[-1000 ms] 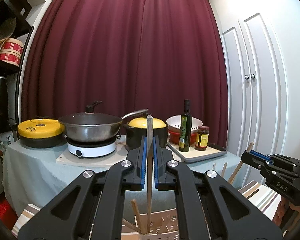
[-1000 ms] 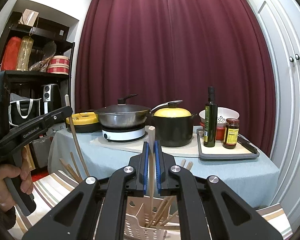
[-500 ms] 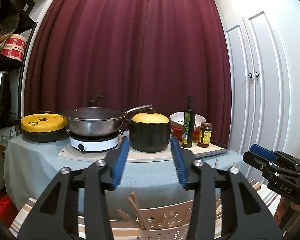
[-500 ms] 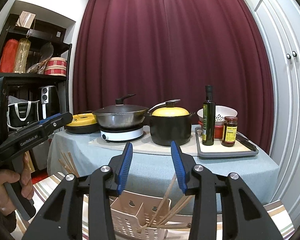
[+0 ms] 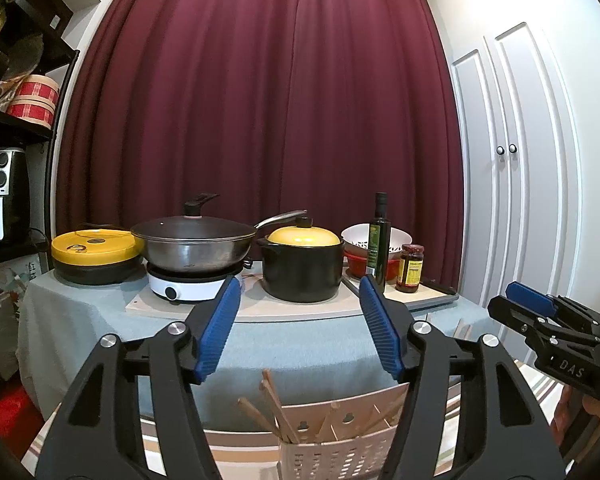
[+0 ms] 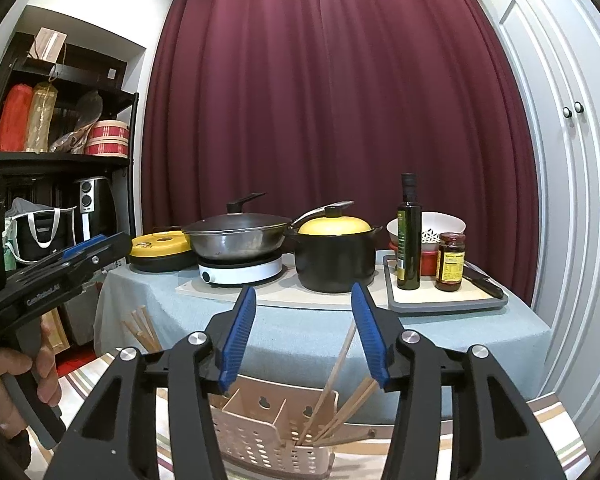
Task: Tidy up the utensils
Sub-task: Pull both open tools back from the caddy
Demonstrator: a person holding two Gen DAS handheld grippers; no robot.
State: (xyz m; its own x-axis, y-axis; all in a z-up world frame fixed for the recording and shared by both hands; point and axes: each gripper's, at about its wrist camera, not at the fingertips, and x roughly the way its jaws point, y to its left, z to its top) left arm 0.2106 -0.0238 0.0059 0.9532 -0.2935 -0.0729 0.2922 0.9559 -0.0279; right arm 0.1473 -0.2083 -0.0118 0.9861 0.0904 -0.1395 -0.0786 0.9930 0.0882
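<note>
A beige perforated utensil holder (image 5: 336, 448) (image 6: 268, 436) with compartments stands low in both views. Several wooden chopsticks (image 5: 274, 408) lean in its left compartment in the left wrist view. More chopsticks (image 6: 340, 380) lean in the right compartment in the right wrist view. My left gripper (image 5: 300, 332) hovers open above the holder, nothing between its blue pads. My right gripper (image 6: 304, 340) is also open and empty above the holder. The right gripper also shows at the right edge of the left wrist view (image 5: 540, 308). A hand holds the left gripper (image 6: 80, 256) at the left edge of the right wrist view.
Behind stands a table with a blue-grey cloth (image 5: 100, 320), carrying a yellow-lidded flat pan (image 5: 96, 256), a wok on a white hob (image 5: 196, 248), a black pot with yellow lid (image 5: 302, 264), an oil bottle (image 6: 408, 236) and a jar (image 6: 450, 262) on a tray. A shelf (image 6: 60, 160) stands left, white cupboard doors (image 5: 512, 160) right.
Both grippers were shut on one upright chopstick each a second ago. Both have opened, and the chopsticks now lean in the holder.
</note>
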